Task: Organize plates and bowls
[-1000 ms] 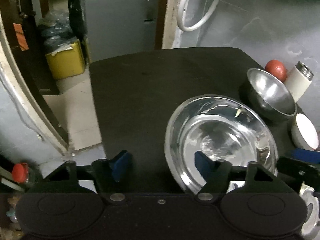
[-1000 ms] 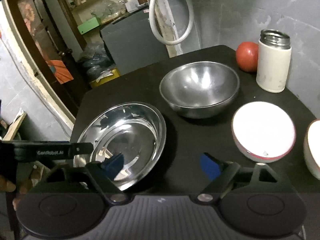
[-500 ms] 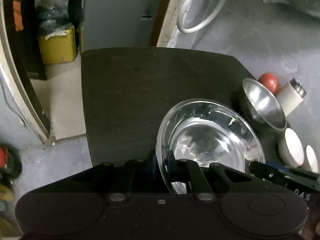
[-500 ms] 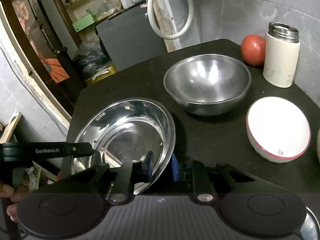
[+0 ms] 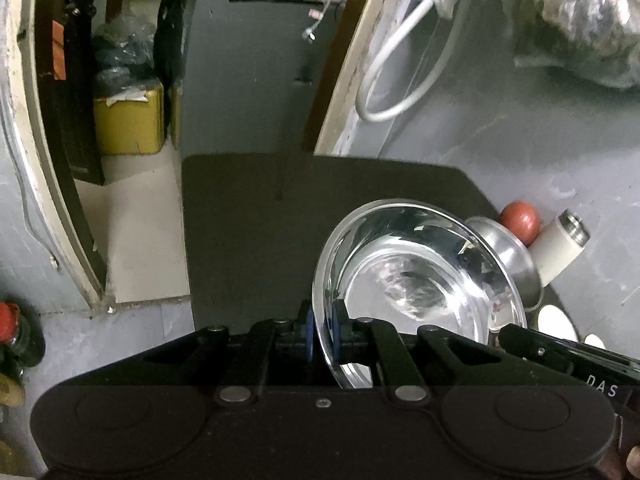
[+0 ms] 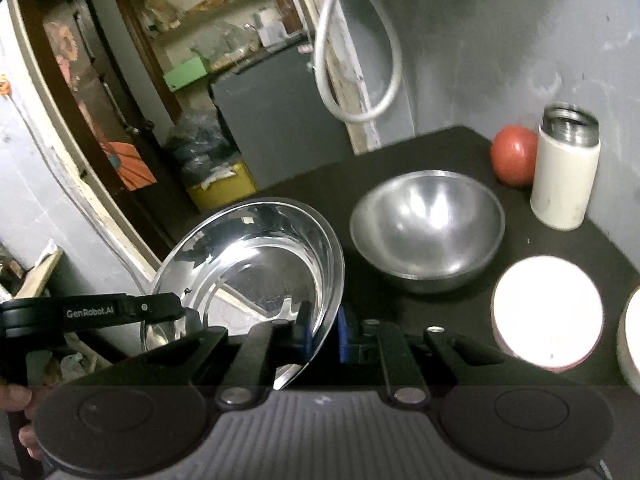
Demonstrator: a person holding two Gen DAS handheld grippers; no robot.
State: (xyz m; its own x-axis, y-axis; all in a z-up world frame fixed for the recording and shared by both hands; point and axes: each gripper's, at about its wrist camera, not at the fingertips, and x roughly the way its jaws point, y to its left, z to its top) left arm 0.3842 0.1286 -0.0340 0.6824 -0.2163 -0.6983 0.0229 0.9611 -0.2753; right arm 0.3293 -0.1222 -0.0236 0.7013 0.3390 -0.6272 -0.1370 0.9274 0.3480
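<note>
While both the left gripper (image 5: 322,334) and right gripper (image 6: 322,334) pinch opposite rims of one shiny steel plate (image 6: 256,268), tilted above the black table (image 6: 540,240), one round steel bowl (image 6: 428,232) and two white bowls (image 6: 546,314) sit nearby.

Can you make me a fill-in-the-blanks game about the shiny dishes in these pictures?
1. Both grippers are pinching the rim of the steel ____.
2. The red ball sits beside the white ____.
3. The deep steel bowl has ____ inside it.
4. The left gripper and the right gripper are both ____ on that rim.

Missing words: plate; flask; nothing; shut
</note>
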